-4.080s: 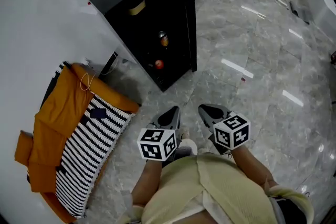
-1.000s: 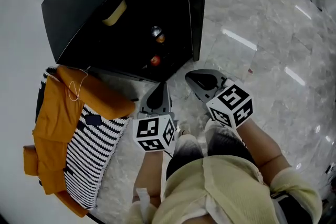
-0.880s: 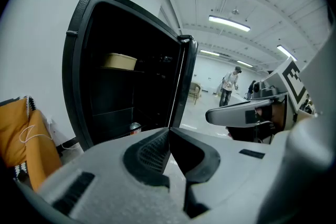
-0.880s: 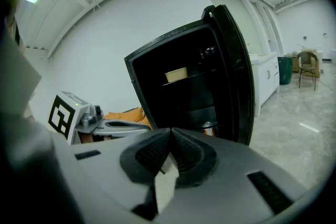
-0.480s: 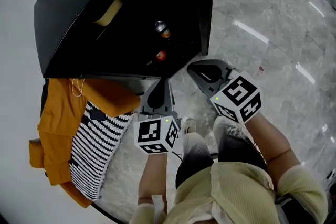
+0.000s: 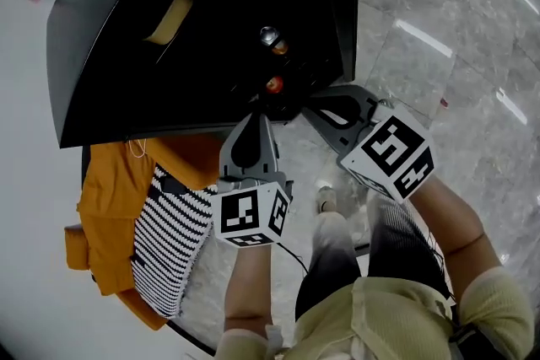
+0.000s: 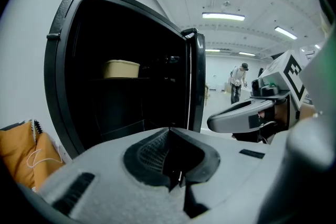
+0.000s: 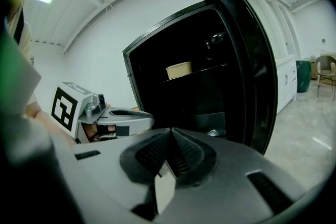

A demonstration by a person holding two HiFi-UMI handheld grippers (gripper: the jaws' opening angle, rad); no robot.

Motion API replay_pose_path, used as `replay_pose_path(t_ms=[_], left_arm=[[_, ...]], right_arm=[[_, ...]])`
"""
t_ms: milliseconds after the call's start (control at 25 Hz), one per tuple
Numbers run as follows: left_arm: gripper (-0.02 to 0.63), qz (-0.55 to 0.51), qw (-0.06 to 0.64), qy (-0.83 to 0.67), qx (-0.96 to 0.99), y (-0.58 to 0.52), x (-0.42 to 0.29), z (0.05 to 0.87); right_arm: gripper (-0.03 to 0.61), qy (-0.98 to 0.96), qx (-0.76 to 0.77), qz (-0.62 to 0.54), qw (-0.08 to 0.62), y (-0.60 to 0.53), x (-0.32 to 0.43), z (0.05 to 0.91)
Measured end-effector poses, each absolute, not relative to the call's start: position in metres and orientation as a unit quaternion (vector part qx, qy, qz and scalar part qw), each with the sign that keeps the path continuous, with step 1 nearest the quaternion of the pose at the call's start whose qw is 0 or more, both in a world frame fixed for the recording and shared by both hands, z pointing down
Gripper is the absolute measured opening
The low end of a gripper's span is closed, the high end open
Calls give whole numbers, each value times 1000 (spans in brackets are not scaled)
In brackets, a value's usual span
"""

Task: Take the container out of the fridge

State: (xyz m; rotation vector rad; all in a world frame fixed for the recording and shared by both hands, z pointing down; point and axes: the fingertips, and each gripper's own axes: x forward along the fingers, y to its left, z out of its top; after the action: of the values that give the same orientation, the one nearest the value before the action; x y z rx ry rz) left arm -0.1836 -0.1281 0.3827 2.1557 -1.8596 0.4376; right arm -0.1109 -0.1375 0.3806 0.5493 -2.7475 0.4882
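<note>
The black fridge [image 6: 110,21] stands open, its door [image 6: 342,4] swung out to the right. A beige container [image 6: 169,17] sits on the upper shelf, alone at the left; it also shows as the container [image 7: 121,68] and the container [image 8: 179,70] in the gripper views. My left gripper [image 6: 256,118] is shut and empty, just short of the fridge opening near floor level. My right gripper [image 6: 314,104] is beside it to the right, also shut with nothing held. Both point into the fridge, well below the container.
A can [image 6: 270,36] and a small red thing [image 6: 274,84] sit lower inside the fridge. An orange jacket with a striped cloth [image 6: 126,206] lies on the floor to the left. A person [image 7: 237,81] stands far off in the room. The floor is glossy grey marble.
The view has closed in on the fridge. Both grippers have moved forward to its opening, still shut.
</note>
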Motion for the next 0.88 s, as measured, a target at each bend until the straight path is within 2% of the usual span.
replay_pose_path(t_ms=[880], left_arm=[[23,203,-50,-685,698,-182,-240,340]], right_arm=[[31,-971,165,130,111,-160,-160,372]])
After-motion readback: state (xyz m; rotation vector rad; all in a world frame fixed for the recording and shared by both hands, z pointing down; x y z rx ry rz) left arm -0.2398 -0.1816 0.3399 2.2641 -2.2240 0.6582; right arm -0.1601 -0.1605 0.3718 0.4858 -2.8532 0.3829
